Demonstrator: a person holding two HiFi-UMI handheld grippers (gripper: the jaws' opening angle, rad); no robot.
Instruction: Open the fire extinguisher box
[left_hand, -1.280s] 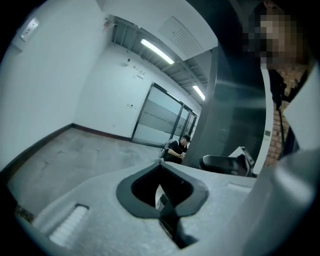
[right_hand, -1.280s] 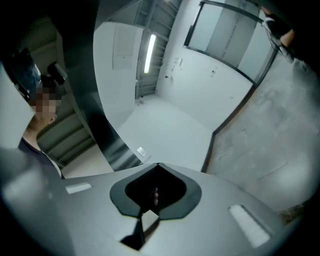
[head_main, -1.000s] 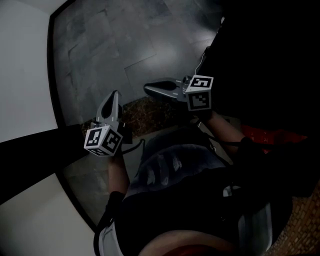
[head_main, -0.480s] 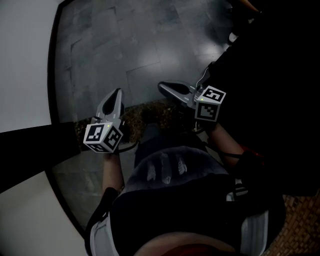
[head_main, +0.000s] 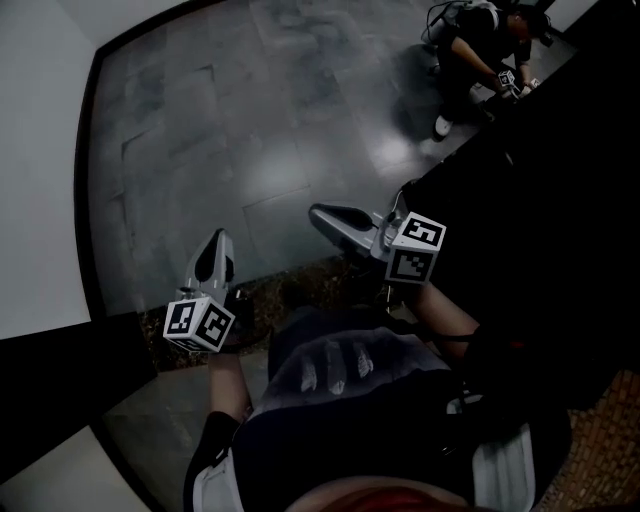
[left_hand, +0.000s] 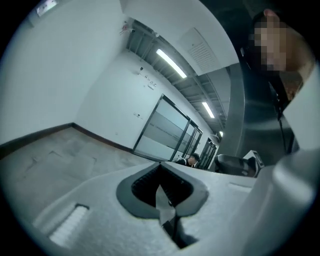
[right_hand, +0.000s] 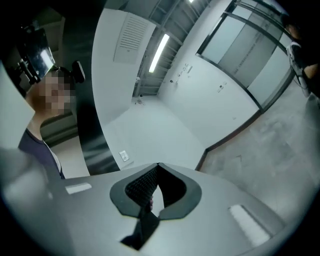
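Note:
No fire extinguisher box shows in any view. In the head view my left gripper (head_main: 215, 242) is held over the grey stone floor (head_main: 250, 120), pointing away from me, with its jaws together and nothing between them. My right gripper (head_main: 320, 213) points left at about the same height, also empty. The left gripper view looks along closed tips (left_hand: 160, 165) down a long hall. The right gripper view shows closed tips (right_hand: 158, 165) aimed at a white wall corner.
A white wall (head_main: 40, 150) with a dark baseboard (head_main: 92, 200) runs along the left. A dark wall or pillar (head_main: 560, 220) fills the right. Another person (head_main: 470, 40) crouches at the far right of the floor. A speckled brown strip (head_main: 300, 280) lies by my feet.
The view has tipped up the hall, so both grippers sit lower in frame and the crouching person has come into sight. Both grippers stay shut and empty.

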